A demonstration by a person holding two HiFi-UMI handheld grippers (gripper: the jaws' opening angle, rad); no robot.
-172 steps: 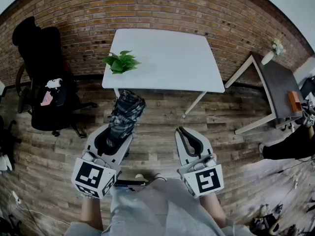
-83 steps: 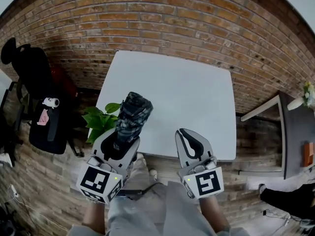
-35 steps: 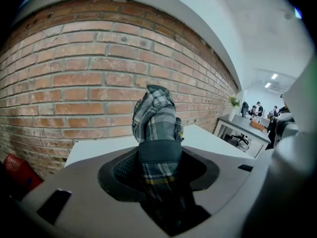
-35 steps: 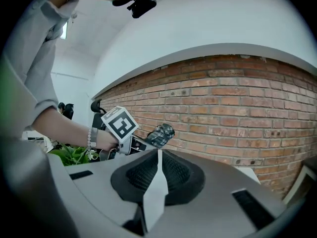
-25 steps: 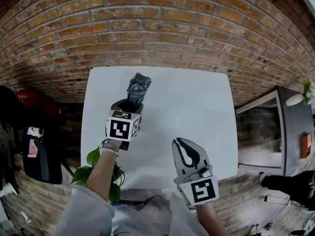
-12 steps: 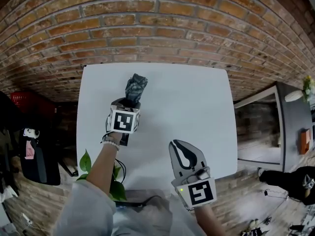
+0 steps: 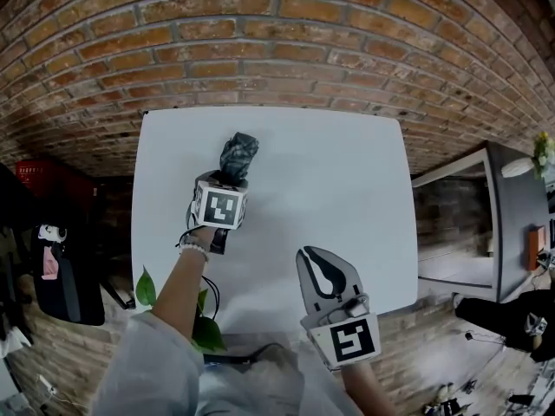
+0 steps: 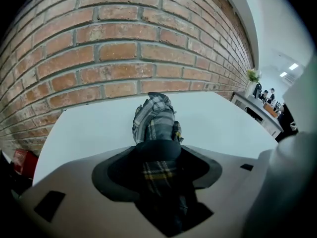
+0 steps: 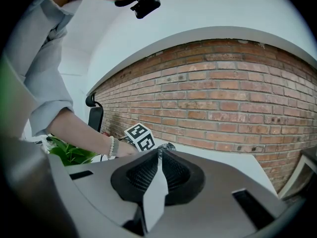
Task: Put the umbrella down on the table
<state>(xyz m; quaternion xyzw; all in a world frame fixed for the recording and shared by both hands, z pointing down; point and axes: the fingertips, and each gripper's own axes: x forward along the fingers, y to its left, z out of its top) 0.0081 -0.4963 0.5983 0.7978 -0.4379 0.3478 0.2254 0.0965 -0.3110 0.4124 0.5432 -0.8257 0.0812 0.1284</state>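
A folded plaid umbrella (image 7: 238, 156) lies on the white table (image 7: 347, 189), pointing toward the brick wall. My left gripper (image 7: 227, 180) is over its near end. In the left gripper view the umbrella (image 8: 154, 118) runs out between the jaws of the left gripper (image 8: 157, 152), which are opening, with dark gaps on both sides of it. My right gripper (image 7: 323, 271) hangs above the table's near edge, shut and empty. In the right gripper view the right gripper (image 9: 158, 155) shows only a thin slit between its jaws.
A brick wall (image 7: 277, 42) rises behind the table. A leafy green plant (image 7: 165, 310) sits at the near left, under my left arm. A black chair (image 7: 61, 276) stands further left and a dark side table (image 7: 512, 224) to the right.
My left gripper has sunk a little toward the table with the umbrella, whose far end now rests on the tabletop. The right gripper has barely moved.
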